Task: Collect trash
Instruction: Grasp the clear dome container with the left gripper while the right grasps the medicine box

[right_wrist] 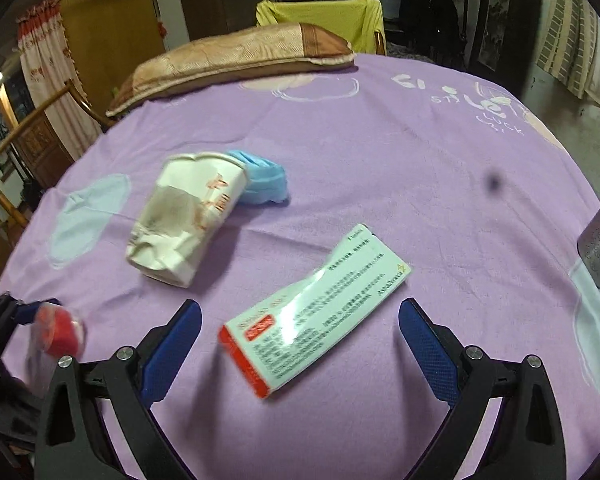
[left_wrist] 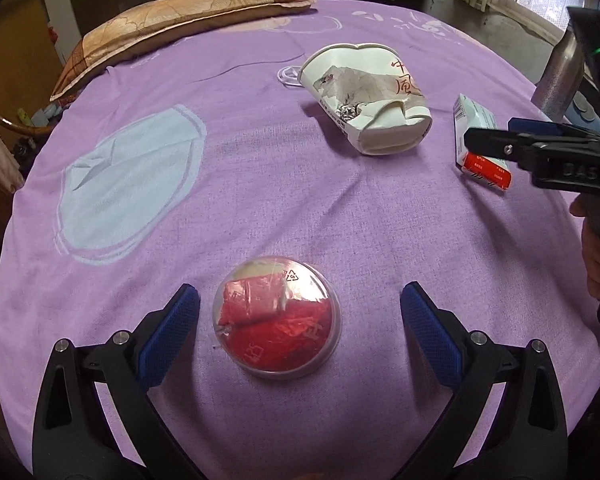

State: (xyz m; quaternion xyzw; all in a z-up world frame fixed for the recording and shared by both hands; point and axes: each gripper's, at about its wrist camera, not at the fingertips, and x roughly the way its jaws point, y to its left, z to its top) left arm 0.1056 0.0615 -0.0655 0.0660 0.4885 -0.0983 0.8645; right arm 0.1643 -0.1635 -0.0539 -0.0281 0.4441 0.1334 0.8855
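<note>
A clear plastic dome with red wrappers inside (left_wrist: 277, 317) sits on the purple cloth between the fingers of my open left gripper (left_wrist: 299, 328); it shows blurred in the right wrist view (right_wrist: 58, 332). A crushed white paper cup (left_wrist: 366, 98) lies on its side farther back, also in the right wrist view (right_wrist: 188, 218), with a blue face mask (right_wrist: 262, 182) behind it. A white and red flat box (right_wrist: 314, 308) lies between the fingers of my open right gripper (right_wrist: 300, 338); it also shows in the left wrist view (left_wrist: 480, 142). Neither gripper holds anything.
A brown patterned pillow (left_wrist: 180, 20) lies at the far edge of the bed. A steel bottle (left_wrist: 560, 76) stands at the right edge. A yellow-draped chair (right_wrist: 324, 14) stands behind the bed. A wooden chair (right_wrist: 16, 148) is at the left.
</note>
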